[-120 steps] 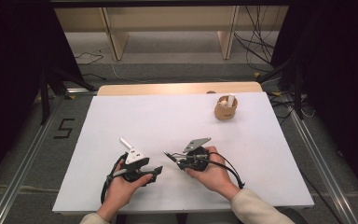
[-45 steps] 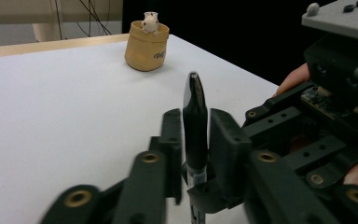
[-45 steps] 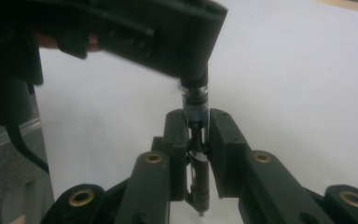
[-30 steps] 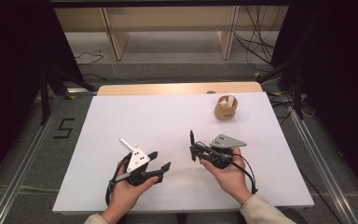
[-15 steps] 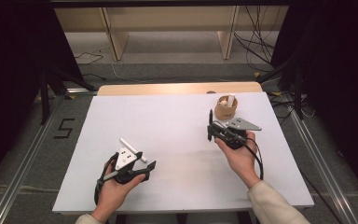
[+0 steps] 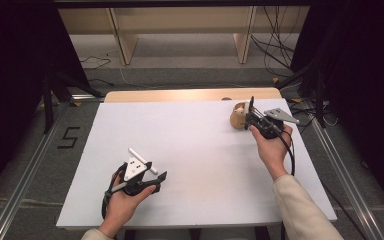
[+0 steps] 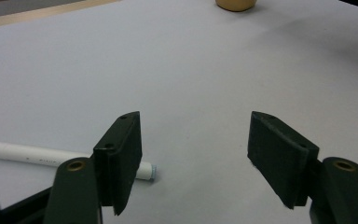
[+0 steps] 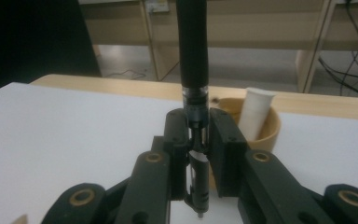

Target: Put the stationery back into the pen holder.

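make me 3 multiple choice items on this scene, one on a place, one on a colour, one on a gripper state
1. Where does the wooden cup stand?
A. far right part of the table
B. near left corner
C. on the floor

2. What colour is the pen in the right gripper?
A. white
B. black
C. red

3. How do the left gripper's jaws stand?
A. shut on the white pen
B. shut on the cup
C. open, with nothing between them

Answers:
1. A: in the high view it sits by the table's far right edge, next to the right gripper.
2. B: the right gripper view shows a black barrel clamped upright.
3. C: the jaws stand apart over bare table, and the white pen lies beside one jaw.
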### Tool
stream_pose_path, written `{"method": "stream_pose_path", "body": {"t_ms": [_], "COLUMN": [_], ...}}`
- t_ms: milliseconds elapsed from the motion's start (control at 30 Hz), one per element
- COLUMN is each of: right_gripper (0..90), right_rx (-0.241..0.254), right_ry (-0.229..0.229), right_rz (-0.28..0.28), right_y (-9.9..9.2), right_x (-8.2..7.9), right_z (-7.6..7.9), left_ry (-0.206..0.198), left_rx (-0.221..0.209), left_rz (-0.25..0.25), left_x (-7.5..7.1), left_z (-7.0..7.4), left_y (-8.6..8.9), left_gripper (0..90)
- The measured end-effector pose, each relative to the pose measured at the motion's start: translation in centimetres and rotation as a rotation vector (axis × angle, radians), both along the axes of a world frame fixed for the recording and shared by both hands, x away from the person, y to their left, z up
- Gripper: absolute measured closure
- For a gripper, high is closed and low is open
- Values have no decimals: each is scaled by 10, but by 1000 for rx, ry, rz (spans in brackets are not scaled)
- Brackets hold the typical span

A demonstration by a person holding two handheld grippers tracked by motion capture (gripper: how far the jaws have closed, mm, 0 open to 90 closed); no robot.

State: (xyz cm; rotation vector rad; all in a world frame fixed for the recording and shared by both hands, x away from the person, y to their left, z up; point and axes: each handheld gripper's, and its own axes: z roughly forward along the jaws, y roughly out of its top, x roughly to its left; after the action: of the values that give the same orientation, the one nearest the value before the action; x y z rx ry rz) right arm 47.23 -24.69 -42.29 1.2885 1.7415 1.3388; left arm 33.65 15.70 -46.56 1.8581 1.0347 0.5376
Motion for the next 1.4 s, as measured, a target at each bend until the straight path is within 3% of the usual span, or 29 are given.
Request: {"method": "stream_pose_path", "body": {"t_ms": [433,967,1400], "right_gripper": [784,784,784], "right_rx": [-1,5,14], "right_ry": [-14,-46,-47], "right_rz": [-66,-93,-117], "right_y": [-9,-8,-5], "right_x": [24,42,56], "right_z": [7,19,12], "left_ry": [5,6,9], "left_rx": [2,1,4], "left_rz": [3,1,-2], "left_x": [2,2,3], "left_z": [-2,-2,-3], "left_y": [-1,-2,-3], "left_gripper": [341,341,340]}}
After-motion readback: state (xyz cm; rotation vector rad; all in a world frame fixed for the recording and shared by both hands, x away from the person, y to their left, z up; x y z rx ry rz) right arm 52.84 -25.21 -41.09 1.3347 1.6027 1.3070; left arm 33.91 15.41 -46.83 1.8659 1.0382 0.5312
